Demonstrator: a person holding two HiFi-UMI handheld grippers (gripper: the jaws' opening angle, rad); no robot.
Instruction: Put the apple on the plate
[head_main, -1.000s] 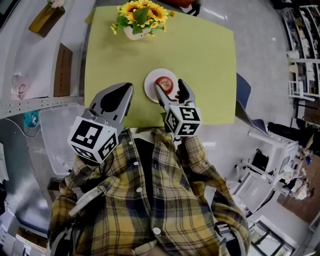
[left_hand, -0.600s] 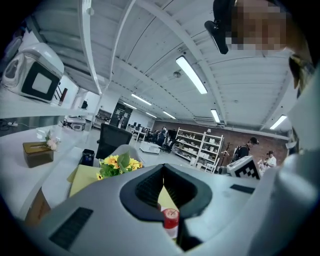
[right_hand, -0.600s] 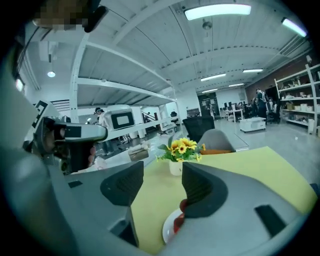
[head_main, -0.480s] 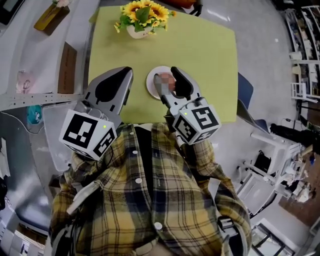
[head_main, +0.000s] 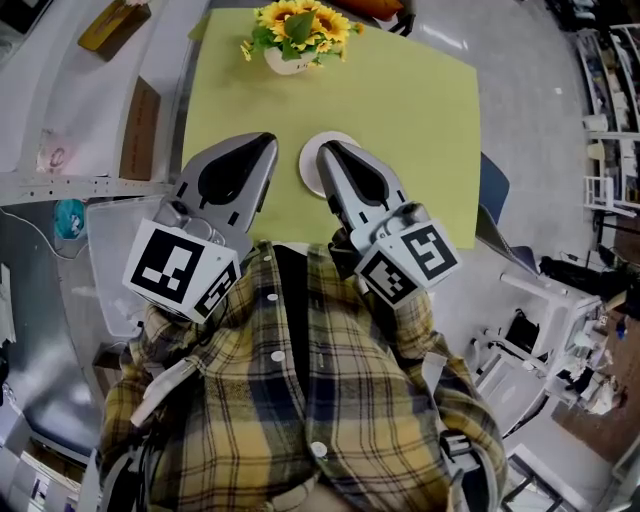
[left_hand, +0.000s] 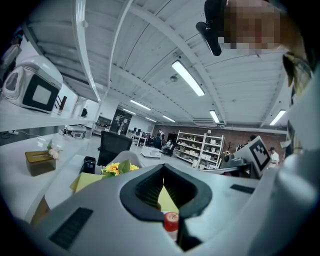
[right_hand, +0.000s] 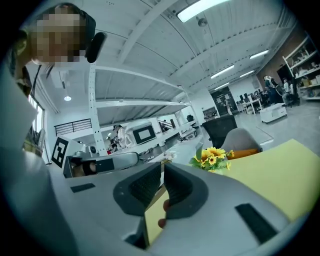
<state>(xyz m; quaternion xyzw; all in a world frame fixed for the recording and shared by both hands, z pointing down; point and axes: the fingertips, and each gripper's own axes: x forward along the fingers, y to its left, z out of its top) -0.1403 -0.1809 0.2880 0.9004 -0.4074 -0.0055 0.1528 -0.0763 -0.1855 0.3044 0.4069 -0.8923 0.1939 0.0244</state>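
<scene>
The red apple (left_hand: 171, 221) rests on the white plate (left_hand: 173, 236), seen past the jaws in the left gripper view; slivers of the apple (right_hand: 163, 205) show in the right gripper view. In the head view only the plate's left rim (head_main: 308, 168) shows on the yellow table (head_main: 410, 110), and the apple is hidden behind my right gripper (head_main: 325, 150). That gripper is raised above the plate, its jaws closing and all but together, with nothing between them. My left gripper (head_main: 268, 143) hovers beside it to the left, shut and empty.
A pot of sunflowers (head_main: 297, 35) stands at the table's far edge. A clear plastic bin (head_main: 110, 250) and a brown box (head_main: 140, 130) lie left of the table. White furniture (head_main: 540, 300) stands at the right.
The right gripper's jaws stood open around the apple on the plate; it has since lifted up off the apple and closed. The left gripper rose a little.
</scene>
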